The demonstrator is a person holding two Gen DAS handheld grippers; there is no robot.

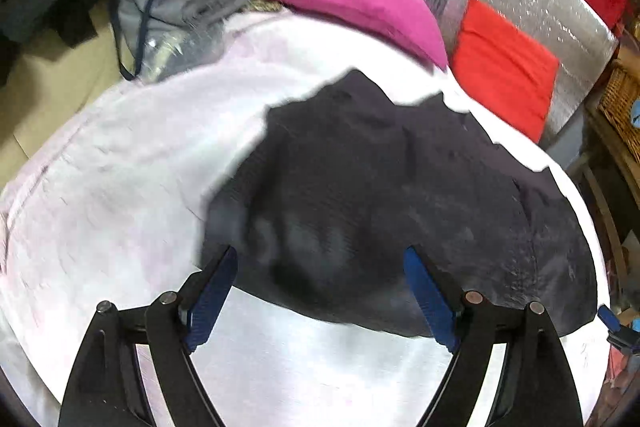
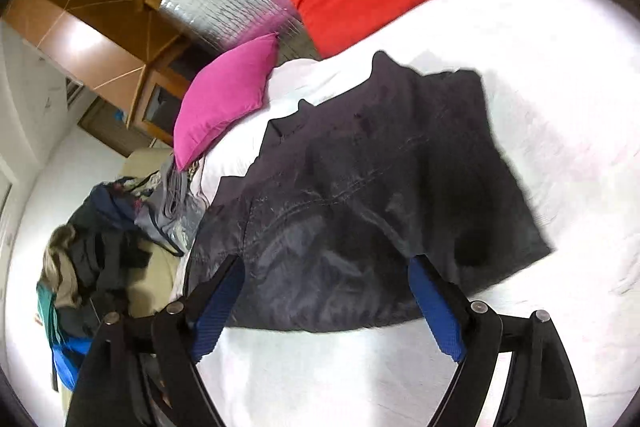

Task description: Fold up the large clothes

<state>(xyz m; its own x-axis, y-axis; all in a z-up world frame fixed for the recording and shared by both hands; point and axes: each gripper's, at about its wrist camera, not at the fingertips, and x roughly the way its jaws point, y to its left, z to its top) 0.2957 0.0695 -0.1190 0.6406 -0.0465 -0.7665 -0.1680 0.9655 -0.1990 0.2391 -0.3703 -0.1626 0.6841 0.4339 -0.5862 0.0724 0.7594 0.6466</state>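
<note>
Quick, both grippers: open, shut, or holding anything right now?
Left gripper: open, holding nothing; dark garment lies beyond the jaws.
Right gripper: open, holding nothing.

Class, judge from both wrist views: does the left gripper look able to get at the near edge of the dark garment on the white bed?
Probably yes. The left gripper has open jaws with nothing in them, and the dark garment lies just ahead, uncovered.

The dark garment was smeared by motion blur at its near edge. The clothes pile was too jumbled to tell apart, and the bed ran off the frame.
</note>
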